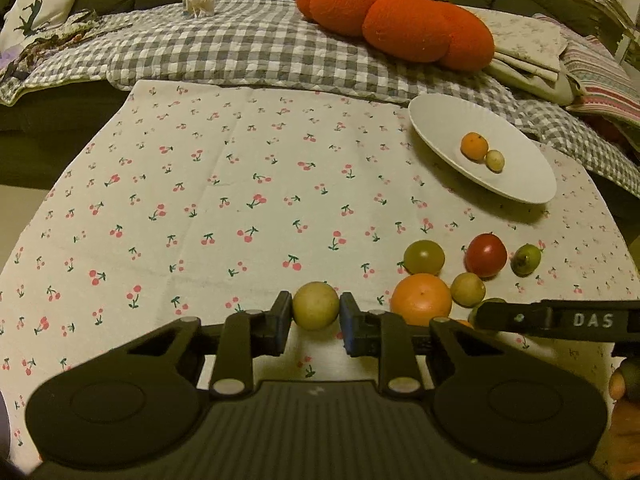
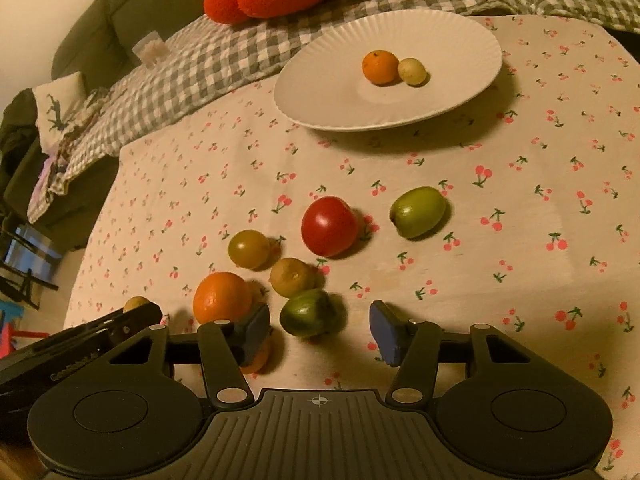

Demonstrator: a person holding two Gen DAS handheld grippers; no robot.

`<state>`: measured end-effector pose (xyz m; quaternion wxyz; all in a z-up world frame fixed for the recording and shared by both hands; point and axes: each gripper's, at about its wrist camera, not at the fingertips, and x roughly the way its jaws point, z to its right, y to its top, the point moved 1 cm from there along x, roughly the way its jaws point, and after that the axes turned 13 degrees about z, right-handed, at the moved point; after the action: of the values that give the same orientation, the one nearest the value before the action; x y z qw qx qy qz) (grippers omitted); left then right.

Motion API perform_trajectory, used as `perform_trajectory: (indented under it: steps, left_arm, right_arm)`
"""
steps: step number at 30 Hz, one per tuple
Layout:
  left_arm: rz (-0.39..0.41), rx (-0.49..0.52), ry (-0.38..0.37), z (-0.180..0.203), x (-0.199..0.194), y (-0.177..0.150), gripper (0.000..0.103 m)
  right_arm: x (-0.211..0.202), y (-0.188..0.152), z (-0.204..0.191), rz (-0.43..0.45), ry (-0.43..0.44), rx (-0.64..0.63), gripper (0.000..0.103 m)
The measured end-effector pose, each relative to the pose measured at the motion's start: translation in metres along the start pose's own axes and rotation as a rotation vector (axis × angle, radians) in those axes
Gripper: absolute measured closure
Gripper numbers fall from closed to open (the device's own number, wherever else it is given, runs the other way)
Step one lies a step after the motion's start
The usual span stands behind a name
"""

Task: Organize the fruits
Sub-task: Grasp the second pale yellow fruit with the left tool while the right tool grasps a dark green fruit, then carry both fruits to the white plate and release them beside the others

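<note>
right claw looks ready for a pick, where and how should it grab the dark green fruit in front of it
Grip the dark green fruit across its short middle. It is an oval lying flat on the tablecloth, long axis roughly side to side. Come from above, shifted left: the open right claw has it near the left pad, with the big orange crowding that side.

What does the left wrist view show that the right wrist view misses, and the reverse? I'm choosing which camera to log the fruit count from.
Only the left wrist view shows the left gripper shut on a yellow-green fruit in full, and the toothpick jar clearly. Only the right wrist view shows the open right gripper around the dark green fruit. Both show the white plate holding a small orange and a pale fruit, the red tomato and the big orange.
</note>
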<state>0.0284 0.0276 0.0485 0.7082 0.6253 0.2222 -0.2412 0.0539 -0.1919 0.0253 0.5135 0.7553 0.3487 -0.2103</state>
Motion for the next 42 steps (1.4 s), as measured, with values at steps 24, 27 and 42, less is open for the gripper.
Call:
perform_trajectory:
  steps: [24,27,42]
  left_arm:
    - [0.038,0.056,0.004,0.009,-0.007,0.001,0.079]
    - [0.042,0.067,0.003,0.012,-0.007,0.001,0.079]
    - [0.072,0.123,0.002,0.027,-0.002,0.008,0.079]
  right_arm:
    - [-0.014,0.013,-0.003,0.059,-0.019,-0.012,0.071]
    - [-0.016,0.015,0.000,0.068,-0.027,-0.008,0.071]
    - [-0.028,0.026,0.006,0.101,-0.021,0.015,0.071]
